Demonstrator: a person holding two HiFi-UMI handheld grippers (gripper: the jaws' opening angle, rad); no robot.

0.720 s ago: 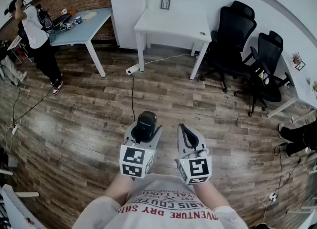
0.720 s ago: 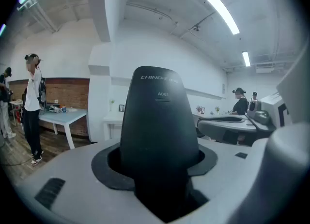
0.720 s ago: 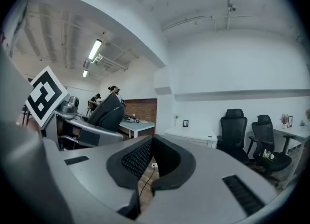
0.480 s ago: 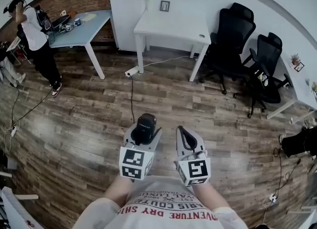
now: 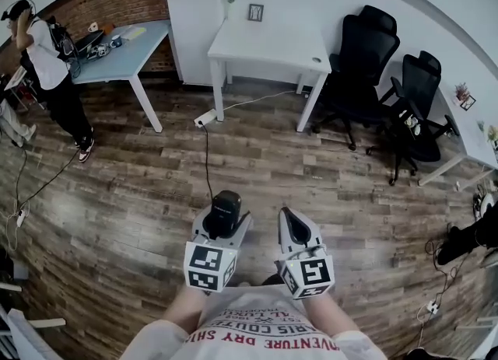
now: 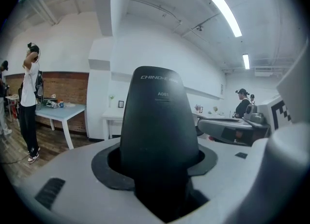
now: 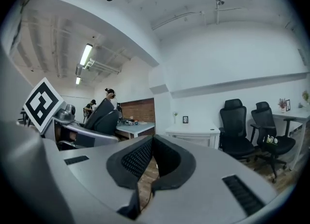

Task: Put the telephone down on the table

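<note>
Currently in hand: the left tool [image 5: 224, 226] is gripping the black telephone [image 5: 226, 204], its jaws bearing on the lower body while the rounded top is sticking out beyond them.
Left tool view: the telephone [image 6: 157, 121] is filling the middle of the frame, sitting in the dark pads on both sides.
Right tool: the right tool [image 5: 292, 222] is riding just beside the left one, its jaws pressed together and carrying nothing; its own view [image 7: 150, 160] is showing the pads meeting.
Telephone's place: it is hanging in the air above the wooden floor [image 5: 140, 187], touching no worktop.
Possible targets: a white worktop [image 5: 268, 40] is standing against the wall straight ahead, well apart from both tools. A blue worktop [image 5: 132, 47] is standing further left, with a bystander [image 5: 43, 55] beside it. I cannot tell which one is meant.
Done so far: judging by the firm hold, the pick-up is looking complete.
Left to do: bringing the telephone over a worktop, lowering it until it rests there, then opening the left tool and drawing it away.
Progress: I am judging this as the carrying stretch, with the set-down itself not yet begun.
</note>
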